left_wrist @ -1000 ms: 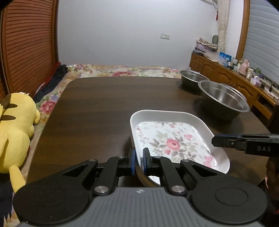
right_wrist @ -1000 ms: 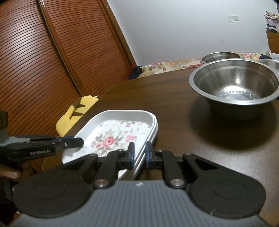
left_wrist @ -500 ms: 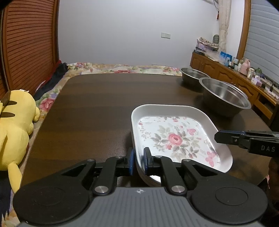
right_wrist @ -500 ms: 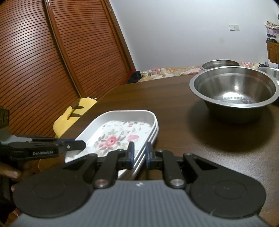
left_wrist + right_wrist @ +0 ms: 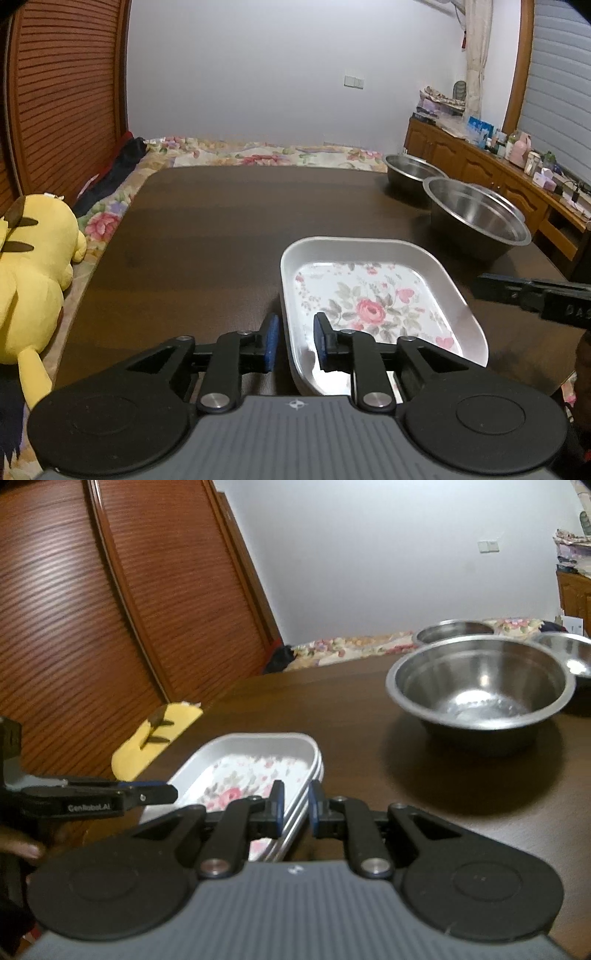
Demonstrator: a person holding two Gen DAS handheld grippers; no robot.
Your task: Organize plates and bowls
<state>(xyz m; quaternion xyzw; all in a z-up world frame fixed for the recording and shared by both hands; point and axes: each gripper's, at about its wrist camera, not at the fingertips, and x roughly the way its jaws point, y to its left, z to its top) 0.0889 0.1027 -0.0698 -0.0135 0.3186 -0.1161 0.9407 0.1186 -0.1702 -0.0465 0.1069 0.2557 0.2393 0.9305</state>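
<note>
Plate-stacking step, release phase. Left claw (image 5: 294,341) and right claw (image 5: 296,809) each straddle a rim of the floral plates (image 5: 373,295), pads apart, stack apparently resting on the table (image 5: 221,229) at lower centre of frame. Next: back both claws off. Steel bowls (image 5: 480,690) stand upper right; open table lies to the left.

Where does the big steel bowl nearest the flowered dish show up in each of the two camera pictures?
Left wrist view: the big steel bowl sits at the right, beyond the flowered dish, with a smaller bowl behind it.
Right wrist view: the same bowl is upper right of centre, beyond the dish.
Shared landmark: the flowered dish, which lies between both grippers' open fingers.
</note>
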